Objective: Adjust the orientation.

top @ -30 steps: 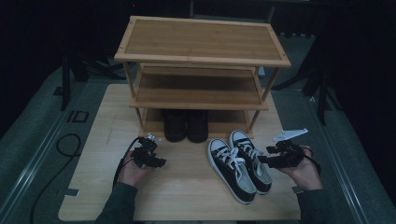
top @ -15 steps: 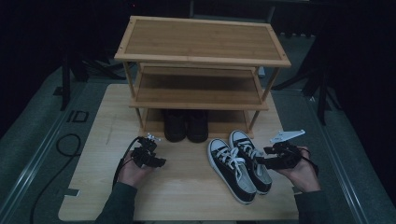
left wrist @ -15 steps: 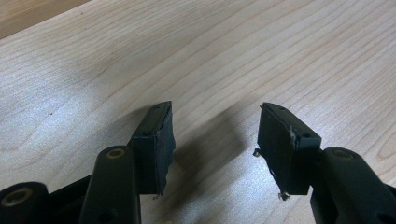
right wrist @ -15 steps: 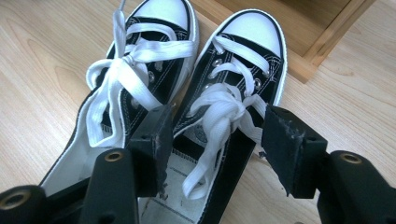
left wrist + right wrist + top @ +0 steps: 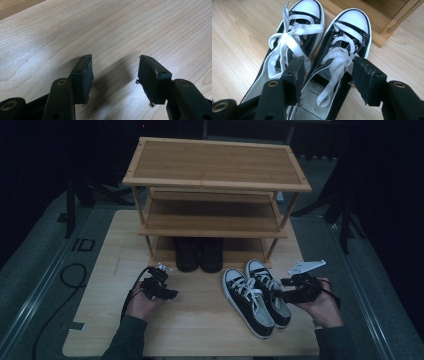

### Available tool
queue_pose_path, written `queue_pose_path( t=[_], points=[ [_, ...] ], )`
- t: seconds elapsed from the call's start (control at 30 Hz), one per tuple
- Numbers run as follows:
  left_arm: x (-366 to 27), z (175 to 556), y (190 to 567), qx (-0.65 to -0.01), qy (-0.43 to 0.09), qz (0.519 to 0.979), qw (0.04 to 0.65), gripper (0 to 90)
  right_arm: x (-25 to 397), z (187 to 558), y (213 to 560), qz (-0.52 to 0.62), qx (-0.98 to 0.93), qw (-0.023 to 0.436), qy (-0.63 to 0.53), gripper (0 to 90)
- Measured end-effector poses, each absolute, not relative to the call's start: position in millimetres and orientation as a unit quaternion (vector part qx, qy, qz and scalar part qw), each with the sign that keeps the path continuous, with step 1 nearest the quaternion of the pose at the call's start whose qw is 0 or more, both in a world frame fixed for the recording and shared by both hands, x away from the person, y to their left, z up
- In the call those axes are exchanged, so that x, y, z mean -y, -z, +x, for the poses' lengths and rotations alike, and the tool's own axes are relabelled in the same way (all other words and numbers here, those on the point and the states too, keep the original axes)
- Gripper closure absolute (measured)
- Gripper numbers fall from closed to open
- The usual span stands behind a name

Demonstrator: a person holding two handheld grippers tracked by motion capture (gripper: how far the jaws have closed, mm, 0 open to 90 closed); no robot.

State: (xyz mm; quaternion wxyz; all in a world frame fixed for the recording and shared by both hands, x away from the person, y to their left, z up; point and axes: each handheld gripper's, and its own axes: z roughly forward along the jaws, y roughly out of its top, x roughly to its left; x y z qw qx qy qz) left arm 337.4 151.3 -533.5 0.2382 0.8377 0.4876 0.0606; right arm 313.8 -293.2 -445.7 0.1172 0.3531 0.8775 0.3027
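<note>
A pair of black canvas sneakers [image 5: 256, 295] with white laces and toe caps lies on the wooden board, toes toward the rack. My right gripper [image 5: 284, 295] is open at the right sneaker's outer side; in the right gripper view its jaws straddle that right sneaker [image 5: 342, 65], with the left sneaker [image 5: 289, 42] beside it. My left gripper [image 5: 170, 292] is open over bare board at the left, and in the left gripper view nothing lies between its fingers [image 5: 81, 77].
A three-tier bamboo shoe rack [image 5: 215, 185] stands at the back of the board. A pair of black shoes [image 5: 200, 254] sits on its lowest level. A black cable [image 5: 70, 285] loops off the board's left side. Dark floor surrounds the board [image 5: 200, 330].
My right gripper has shifted slightly left, closer onto the right sneaker. My left gripper has stayed in place.
</note>
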Motion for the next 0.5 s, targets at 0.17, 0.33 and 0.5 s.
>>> queue_pose_path(
  t=[0.17, 0.33, 0.5],
  points=[
    [-151.6, 337.4, 533.3, -0.488, -0.061, 0.838, 0.238, 46.1, 289.6, 311.6, 445.1, 0.346, -0.881, 0.114, -0.301, 44.9],
    [-151.3, 337.5, 533.2, -0.487, -0.061, 0.838, 0.238, 46.0, 287.4, 310.3, 446.1, 0.343, -0.884, 0.112, -0.298, 45.0],
    [-151.3, 337.8, 533.6, -0.489, -0.060, 0.837, 0.239, 46.1, 284.4, 308.0, 447.7, 0.340, -0.886, 0.110, -0.296, 44.5]
  ],
)
